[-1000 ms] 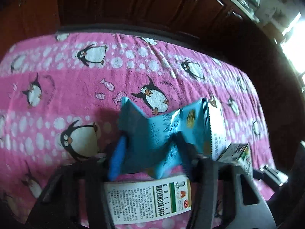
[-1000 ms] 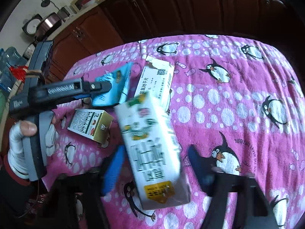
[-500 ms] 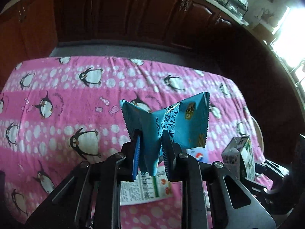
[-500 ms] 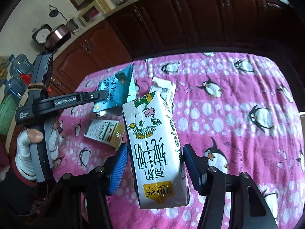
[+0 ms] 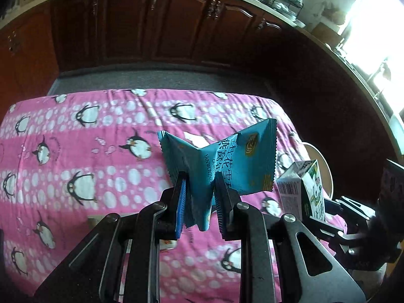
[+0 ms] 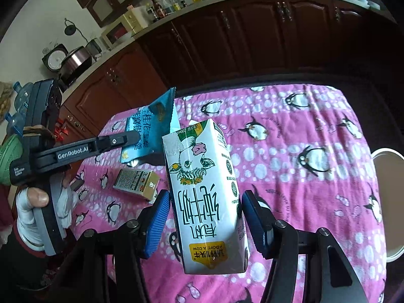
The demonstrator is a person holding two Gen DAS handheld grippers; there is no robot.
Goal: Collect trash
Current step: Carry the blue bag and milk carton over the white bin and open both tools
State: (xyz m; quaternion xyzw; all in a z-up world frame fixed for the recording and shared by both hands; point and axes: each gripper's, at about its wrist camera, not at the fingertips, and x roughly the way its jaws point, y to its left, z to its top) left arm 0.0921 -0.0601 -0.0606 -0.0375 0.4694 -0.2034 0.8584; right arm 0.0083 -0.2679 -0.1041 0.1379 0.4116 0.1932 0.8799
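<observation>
Right gripper (image 6: 204, 221): the two blue ribbed pads clamp the lower half of a white milk carton (image 6: 204, 197), one pad on each side face. The carton is held clear of the table, roughly upright with a slight lean, its printed cow face and Chinese lettering upside down in the right wrist view.

Left gripper (image 5: 200, 202): the jaws are fully clenched on the lower folded edge of a blue snack wrapper (image 5: 222, 161). The wrapper fans out above the pads in a butterfly shape and hangs in the air above the cloth. In the right wrist view the same gripper reaches in from the left, held by a hand (image 6: 38, 202) in a white glove.

Table: a pink penguin-print tablecloth (image 5: 75, 151) covers the surface. A small gold and white carton (image 6: 137, 183) lies flat on it, below the blue wrapper and to the left of the milk carton. A white round container (image 6: 388, 202) shows at the right edge of the table.

Background: dark brown wooden cabinets (image 5: 151, 25) run under a light countertop. Bottles (image 6: 164, 6) and a rice cooker (image 6: 75, 61) stand on that counter.
</observation>
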